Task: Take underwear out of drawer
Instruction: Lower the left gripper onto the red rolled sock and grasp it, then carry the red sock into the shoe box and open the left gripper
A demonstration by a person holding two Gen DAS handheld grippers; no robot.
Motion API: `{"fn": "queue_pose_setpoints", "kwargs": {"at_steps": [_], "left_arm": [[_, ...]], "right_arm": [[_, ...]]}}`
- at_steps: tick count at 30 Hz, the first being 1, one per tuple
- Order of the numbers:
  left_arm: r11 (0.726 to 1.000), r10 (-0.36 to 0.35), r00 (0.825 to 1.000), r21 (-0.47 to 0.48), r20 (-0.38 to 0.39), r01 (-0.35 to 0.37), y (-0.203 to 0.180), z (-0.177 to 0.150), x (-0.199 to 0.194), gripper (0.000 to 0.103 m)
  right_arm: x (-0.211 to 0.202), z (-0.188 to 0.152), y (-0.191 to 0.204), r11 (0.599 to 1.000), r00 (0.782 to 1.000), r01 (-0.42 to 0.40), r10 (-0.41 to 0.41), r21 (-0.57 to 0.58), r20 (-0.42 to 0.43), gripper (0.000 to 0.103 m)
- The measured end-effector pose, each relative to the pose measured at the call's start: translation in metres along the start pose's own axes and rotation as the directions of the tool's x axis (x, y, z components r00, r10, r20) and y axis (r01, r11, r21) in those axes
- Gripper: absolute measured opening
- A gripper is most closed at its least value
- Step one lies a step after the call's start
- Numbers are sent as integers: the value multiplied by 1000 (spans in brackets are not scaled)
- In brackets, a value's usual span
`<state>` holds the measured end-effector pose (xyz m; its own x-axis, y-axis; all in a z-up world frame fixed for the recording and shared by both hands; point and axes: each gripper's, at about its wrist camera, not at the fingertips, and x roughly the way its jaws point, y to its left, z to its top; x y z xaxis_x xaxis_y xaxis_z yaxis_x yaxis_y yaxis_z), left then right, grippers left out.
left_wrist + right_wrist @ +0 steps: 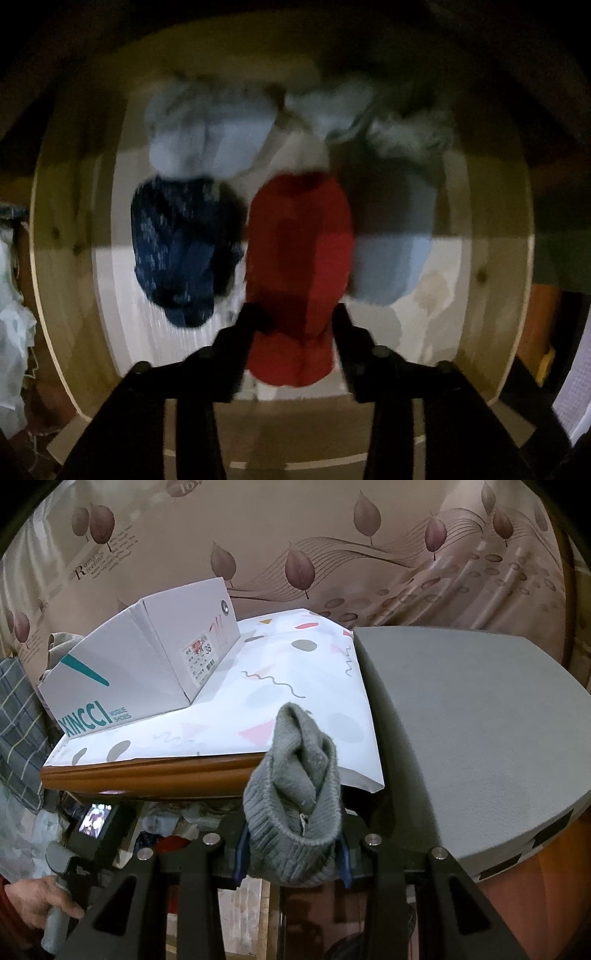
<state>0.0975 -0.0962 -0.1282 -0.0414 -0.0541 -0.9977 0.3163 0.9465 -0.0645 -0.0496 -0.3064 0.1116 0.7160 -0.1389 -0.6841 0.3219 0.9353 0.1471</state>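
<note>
A: Where the left wrist view is taken straight down, what is catalogued?

B: A wooden drawer with a pale lined floor is recorded, blurred and dim. Five rolled garments are counted in it: a red bundle at centre, a dark blue patterned bundle just left of it, a light blue bundle just right of it, and two pale bundles at the back. The left gripper is seen with its fingers set apart on either side of the red bundle's near end; whether it is pressed cannot be told through the blur.

A: And the right wrist view?

B: A grey ribbed knit bundle is held clamped between the fingers of the right gripper, out of the drawer and above the edge of a desk. A patterned white sheet, a shoe box and a grey pad are listed on the desk. A hand on the other gripper's handle is noted lower left.
</note>
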Motion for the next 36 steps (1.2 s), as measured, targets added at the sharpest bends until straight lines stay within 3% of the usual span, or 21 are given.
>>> {"fn": "queue_pose_setpoints", "kwargs": {"at_steps": [2, 7, 9, 17, 29, 32, 34, 36], "left_arm": [[1000, 1, 1000, -10, 20, -1, -2, 7, -2, 55], [999, 20, 1000, -29, 8, -20, -5, 16, 11, 53], [999, 17, 1000, -41, -6, -17, 0, 15, 18, 37], [999, 0, 1000, -52, -7, 0, 25, -9, 9, 24], [998, -29, 996, 57, 89, 24, 33, -81, -42, 23], [997, -22, 992, 83, 127, 11, 25, -84, -58, 23], [995, -17, 986, 101, 168, 0, 13, -98, -80, 23], [994, -15, 980, 108, 198, -7, 12, -92, -108, 23]], "right_arm": [[1, 0, 0, 1000, 1000, -1, 1, 1, -4, 37], [1, 0, 1, 1000, 1000, -4, 4, -1, -8, 37], [2, 0, 0, 1000, 1000, -4, 4, 2, -13, 37], [3, 1, -2, 1000, 1000, -4, 4, 16, -11, 37], [3, 0, -6, 1000, 1000, 8, -8, 22, -9, 37], [3, -1, -5, 1000, 1000, 13, -13, 19, -9, 37], [4, -1, -5, 1000, 1000, 14, -14, 20, -11, 37], [4, -1, -6, 1000, 1000, 16, -16, 20, -11, 37]]}}
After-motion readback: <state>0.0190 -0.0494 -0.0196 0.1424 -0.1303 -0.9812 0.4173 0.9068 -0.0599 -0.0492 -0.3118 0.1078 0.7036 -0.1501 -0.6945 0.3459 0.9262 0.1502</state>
